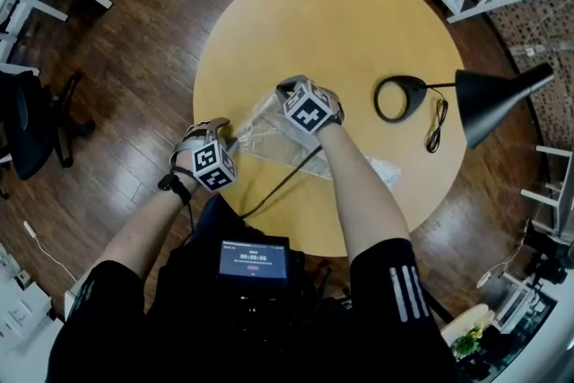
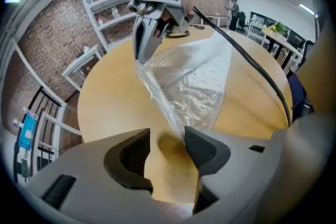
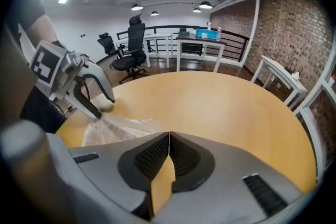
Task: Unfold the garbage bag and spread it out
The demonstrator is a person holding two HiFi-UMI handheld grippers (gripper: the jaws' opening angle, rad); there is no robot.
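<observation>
Garbage bag (image 2: 194,81), on the round table's (image 2: 105,97) near half: likely light, limp, slippery film; right gripper (image 2: 142,54) pinches one corner, left gripper (image 2: 168,147) spread at the opposite edge, best gripped there.

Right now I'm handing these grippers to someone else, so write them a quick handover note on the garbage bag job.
Right gripper: jaws shut on one end of the bag, raised above the table.
Left gripper: jaws apart, the bag's other end against one jaw, not pinched.
Done: bag partly opened, crumpled and narrow.
To do: grip with the left, pull apart, spread flat.
</observation>
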